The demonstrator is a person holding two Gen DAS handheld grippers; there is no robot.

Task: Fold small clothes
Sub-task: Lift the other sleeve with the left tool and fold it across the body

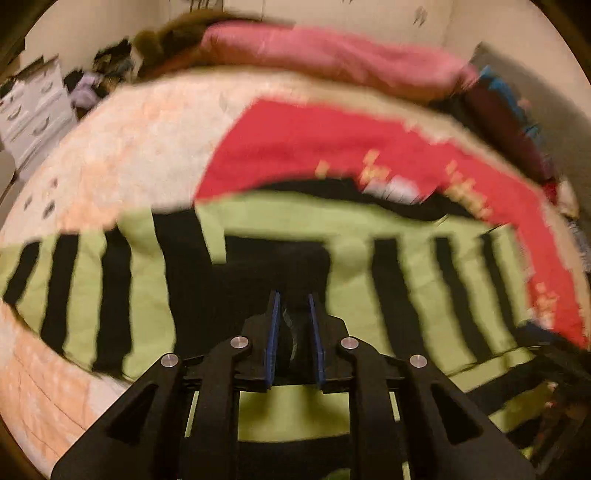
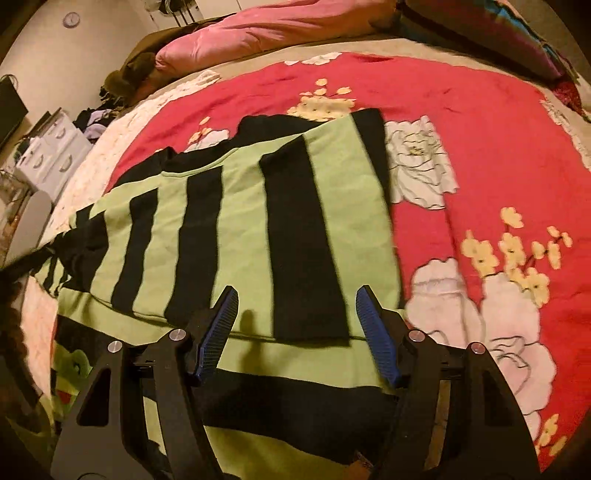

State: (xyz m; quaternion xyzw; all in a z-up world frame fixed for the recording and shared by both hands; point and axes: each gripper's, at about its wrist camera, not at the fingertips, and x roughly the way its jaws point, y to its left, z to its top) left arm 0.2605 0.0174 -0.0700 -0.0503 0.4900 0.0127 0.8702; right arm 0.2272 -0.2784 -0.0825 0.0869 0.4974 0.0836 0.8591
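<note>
Left wrist view, blurred by motion: the left gripper (image 1: 293, 299) points steeply down at a green-and-black striped garment (image 1: 369, 280) spread on the bed. Its blue pads (image 1: 274, 325) stand narrow, only a slim gap between them. Dark cloth shows in that gap, but the blur hides whether the pads press on it or stand just clear, so a hold cannot be told. The striped garment runs out to both sides of the fingers and under them. Beyond its far edge lies a red floral bedspread (image 1: 295, 147), and past that a pink pillow (image 1: 332, 51). Far off to the left of the gripper stands a white drawer unit (image 1: 35, 107).

Right wrist view, sharper: the right gripper (image 2: 297, 295) stands wide apart, its blue pads (image 2: 376, 332) spread over the near hem of the striped garment (image 2: 236, 221). A black stripe and green cloth lie in the gap between the fingers, and neither pad presses on them. The garment stretches ahead and to the left of the gripper, folded so that one layer lies over another. The red floral bedspread (image 2: 480, 147) fills the space to the right and beyond, with the pink pillow (image 2: 266, 33) at the far end. The white drawer unit (image 2: 51, 155) sits far left.
</note>
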